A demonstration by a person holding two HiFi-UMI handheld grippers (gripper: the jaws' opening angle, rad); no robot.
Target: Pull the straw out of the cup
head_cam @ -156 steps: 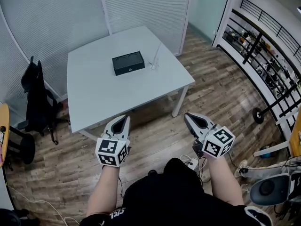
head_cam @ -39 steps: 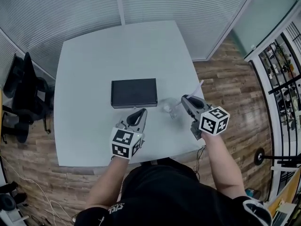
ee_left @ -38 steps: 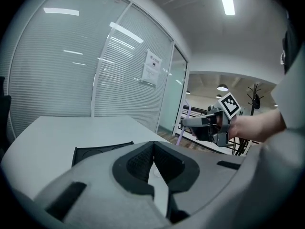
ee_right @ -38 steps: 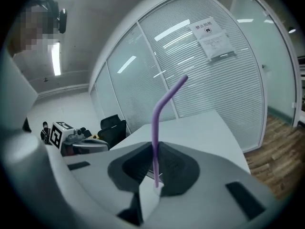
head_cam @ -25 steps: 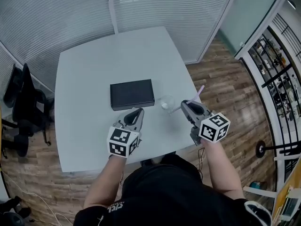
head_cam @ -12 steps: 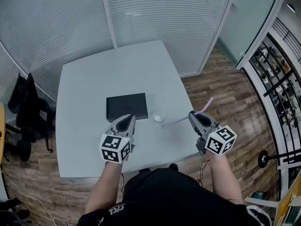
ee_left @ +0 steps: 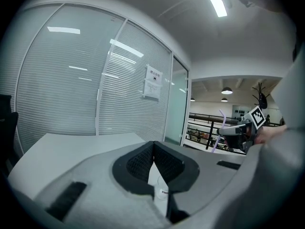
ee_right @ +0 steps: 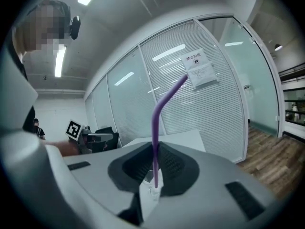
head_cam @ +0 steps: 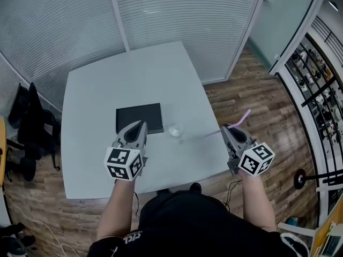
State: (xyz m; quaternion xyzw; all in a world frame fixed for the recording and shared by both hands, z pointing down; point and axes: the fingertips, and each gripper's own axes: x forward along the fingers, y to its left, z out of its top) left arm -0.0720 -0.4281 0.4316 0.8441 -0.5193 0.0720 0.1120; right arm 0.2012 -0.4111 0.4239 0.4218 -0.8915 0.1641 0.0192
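A small clear cup (head_cam: 175,131) stands on the white table (head_cam: 96,100), right of a black box. A purple bent straw (head_cam: 236,123) is outside the cup and hangs in the air over the table's right edge. My right gripper (head_cam: 225,128) is shut on it. In the right gripper view the straw (ee_right: 156,128) rises from between the pads, and its bend leans right. My right gripper (ee_right: 155,149) points back at the cup. My left gripper (head_cam: 140,125) hovers left of the cup, over the box's near edge. Its pads (ee_left: 164,161) meet at the tip of the left gripper (ee_left: 152,144), with nothing between them.
The flat black box (head_cam: 139,116) lies mid-table. A chair with dark clothing (head_cam: 24,127) stands at the table's left. Glass walls with blinds (head_cam: 161,9) run behind. Wooden floor (head_cam: 257,90) and metal shelving (head_cam: 321,79) are on the right.
My right gripper has drawn away to the right with the straw, whose lower end has left the cup. My left gripper has drifted left, away from the cup.
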